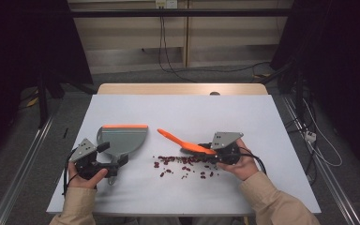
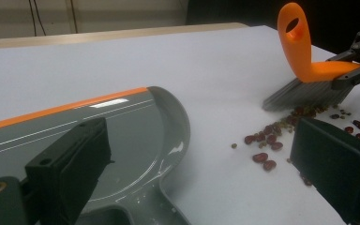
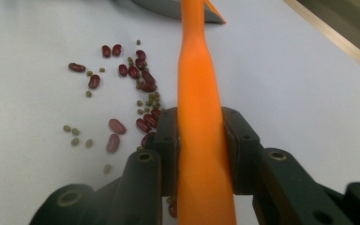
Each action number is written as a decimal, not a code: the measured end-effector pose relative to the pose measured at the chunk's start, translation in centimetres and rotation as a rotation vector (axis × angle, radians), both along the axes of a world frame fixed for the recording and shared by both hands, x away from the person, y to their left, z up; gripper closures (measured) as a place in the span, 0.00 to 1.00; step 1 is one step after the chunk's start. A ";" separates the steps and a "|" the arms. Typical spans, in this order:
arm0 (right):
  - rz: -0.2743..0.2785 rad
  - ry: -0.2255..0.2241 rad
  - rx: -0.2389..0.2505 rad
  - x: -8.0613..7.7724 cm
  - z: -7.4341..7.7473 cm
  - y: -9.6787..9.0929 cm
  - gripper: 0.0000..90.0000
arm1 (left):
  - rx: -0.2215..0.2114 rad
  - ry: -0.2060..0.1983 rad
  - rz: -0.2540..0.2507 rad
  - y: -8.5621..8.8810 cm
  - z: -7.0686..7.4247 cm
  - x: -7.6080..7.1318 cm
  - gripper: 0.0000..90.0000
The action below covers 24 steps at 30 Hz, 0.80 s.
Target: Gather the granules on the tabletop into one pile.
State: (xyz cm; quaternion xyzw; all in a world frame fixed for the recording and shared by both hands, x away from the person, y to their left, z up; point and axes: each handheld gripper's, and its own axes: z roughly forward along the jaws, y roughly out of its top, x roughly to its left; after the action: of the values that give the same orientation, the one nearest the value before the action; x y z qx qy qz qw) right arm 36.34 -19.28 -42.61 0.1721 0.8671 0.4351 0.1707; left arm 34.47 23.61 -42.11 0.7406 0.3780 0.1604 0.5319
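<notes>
Sweeping is in hand: the orange brush (image 1: 187,143) is clamped by the right claw (image 3: 201,140), its bristles set down on the table (image 1: 243,117) at the scattered beans (image 1: 183,164). The grey dustpan (image 1: 122,138) lies well to the side, its handle seemingly gripped by the left claw (image 1: 115,164), though closure cannot be told. Beans could be flicked past the pan by a hard stroke.

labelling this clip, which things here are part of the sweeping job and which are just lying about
In the job:
- brush, clamped in the right tool
- dustpan, by the left tool
- scattered beans

Lying about:
- cables on the floor
- white plug
</notes>
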 end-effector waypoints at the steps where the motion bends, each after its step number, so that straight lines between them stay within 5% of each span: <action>1: -0.002 0.000 0.009 0.1 0.1 -0.1 0.79 | 0.000 0.000 0.001 0.0 0.0 0.0 0.06; 5: -0.039 -0.003 0.050 0.8 0.6 -0.7 0.79 | 0.001 0.001 0.001 0.0 0.0 0.0 0.06; 12: -0.101 0.023 0.035 3.2 1.0 -0.9 0.79 | -0.001 0.003 0.000 0.0 -0.1 0.1 0.06; 18: -0.160 0.120 0.023 4.7 0.5 -0.7 0.78 | -0.001 0.005 0.000 0.1 -0.1 0.1 0.06; 24: -0.250 0.208 0.015 5.3 1.5 -0.6 0.75 | -0.003 0.007 -0.002 0.2 -0.2 0.2 0.06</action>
State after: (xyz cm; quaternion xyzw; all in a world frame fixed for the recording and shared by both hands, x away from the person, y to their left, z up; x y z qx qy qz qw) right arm 41.64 -19.87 -41.13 0.3240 0.8488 0.3966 0.1314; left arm 34.69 23.76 -42.32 0.7407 0.3793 0.1567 0.5319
